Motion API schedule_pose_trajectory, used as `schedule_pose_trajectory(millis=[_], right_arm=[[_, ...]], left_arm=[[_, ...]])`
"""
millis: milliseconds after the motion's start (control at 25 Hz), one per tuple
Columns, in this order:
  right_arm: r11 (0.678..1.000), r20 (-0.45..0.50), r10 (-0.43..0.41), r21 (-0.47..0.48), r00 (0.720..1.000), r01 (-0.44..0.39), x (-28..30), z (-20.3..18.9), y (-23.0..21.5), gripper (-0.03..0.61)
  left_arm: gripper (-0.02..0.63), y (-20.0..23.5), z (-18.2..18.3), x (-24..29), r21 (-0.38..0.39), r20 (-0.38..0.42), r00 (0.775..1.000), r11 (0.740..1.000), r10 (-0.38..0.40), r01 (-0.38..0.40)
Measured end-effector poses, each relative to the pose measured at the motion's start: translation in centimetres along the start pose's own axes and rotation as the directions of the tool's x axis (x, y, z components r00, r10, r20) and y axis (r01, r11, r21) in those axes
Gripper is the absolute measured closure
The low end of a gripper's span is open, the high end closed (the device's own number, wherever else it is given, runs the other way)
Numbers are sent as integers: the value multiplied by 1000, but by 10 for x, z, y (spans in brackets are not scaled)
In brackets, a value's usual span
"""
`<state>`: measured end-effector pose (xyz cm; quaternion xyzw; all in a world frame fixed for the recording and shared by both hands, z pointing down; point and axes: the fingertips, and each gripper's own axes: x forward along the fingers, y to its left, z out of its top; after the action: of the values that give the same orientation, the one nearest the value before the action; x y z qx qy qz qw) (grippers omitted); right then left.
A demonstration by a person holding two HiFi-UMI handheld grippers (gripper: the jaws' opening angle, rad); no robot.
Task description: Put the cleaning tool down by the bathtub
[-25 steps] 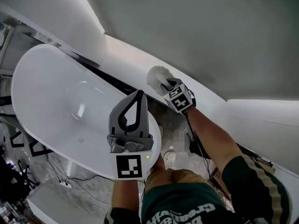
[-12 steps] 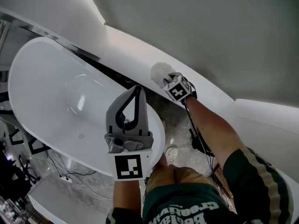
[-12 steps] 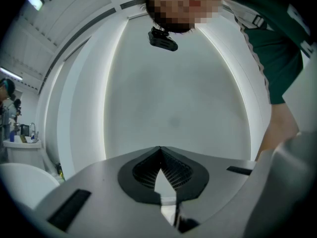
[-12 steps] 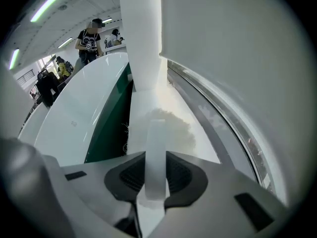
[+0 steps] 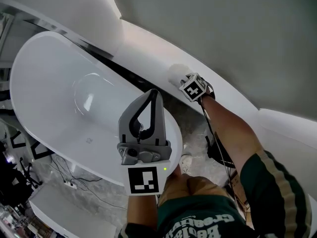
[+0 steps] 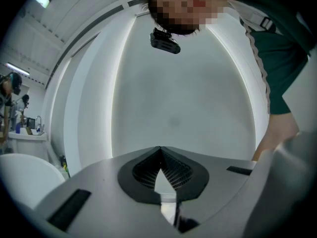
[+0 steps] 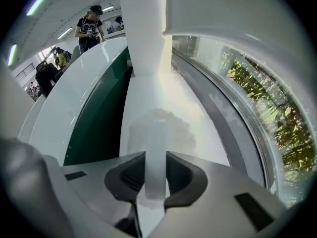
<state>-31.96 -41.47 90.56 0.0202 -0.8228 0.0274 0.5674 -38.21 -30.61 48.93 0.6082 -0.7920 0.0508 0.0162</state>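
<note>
Lowered since the earlier frame, the right gripper (image 7: 155, 157) hangs beside the white bathtub (image 5: 49, 83), its fingers (image 7: 184, 175) grasping the cleaning tool (image 7: 157, 138) by its flat white handle. The tool's fluffy white head blurs into the pale ledge (image 5: 148, 43). The left gripper (image 6: 160, 152) has its fingers (image 6: 181, 171) clenched, empty.

Bathtub (image 5: 54, 93) basin: open room, 9 o'clock of left gripper (image 5: 152, 95).
Ledge (image 5: 143, 41): free run at 11 o'clock; cleaning tool (image 5: 174, 72) and right gripper (image 5: 182, 81) occupy 1 o'clock.
Tub-to-ledge gap (image 5: 119, 76): narrow, dark.
Wall (image 5: 223, 24): closes off everything beyond the ledge, 12 to 2 o'clock.
</note>
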Motion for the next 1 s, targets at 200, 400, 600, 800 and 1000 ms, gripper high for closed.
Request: schedule_pose_trajectory(millis=[200,400,600,800,1000], right_arm=[[999,-64,7,-41,998,-9,14,-10,5,488],[999,-70,13,-46,997,-16,17,-13,-1,488],[998,-67,43,-52,997,-46,19,-7,2,486],[998,-42,40,-52,998,-42,23,-2,5,485],[998,-5,49,-36,999,-49,20,-6,5,485]], left_arm=[[609,0,-9,-4,7,-13,1000,1000,7,-7],[609,-3,-16,-6,15,-39,999,1000,16,-15],[609,0,-19,-6,3,-49,999,1000,22,-22],[609,-4,-26,-2,-6,-59,998,1000,0,0],[609,-22,-30,-3,-5,-71,997,1000,-26,25]])
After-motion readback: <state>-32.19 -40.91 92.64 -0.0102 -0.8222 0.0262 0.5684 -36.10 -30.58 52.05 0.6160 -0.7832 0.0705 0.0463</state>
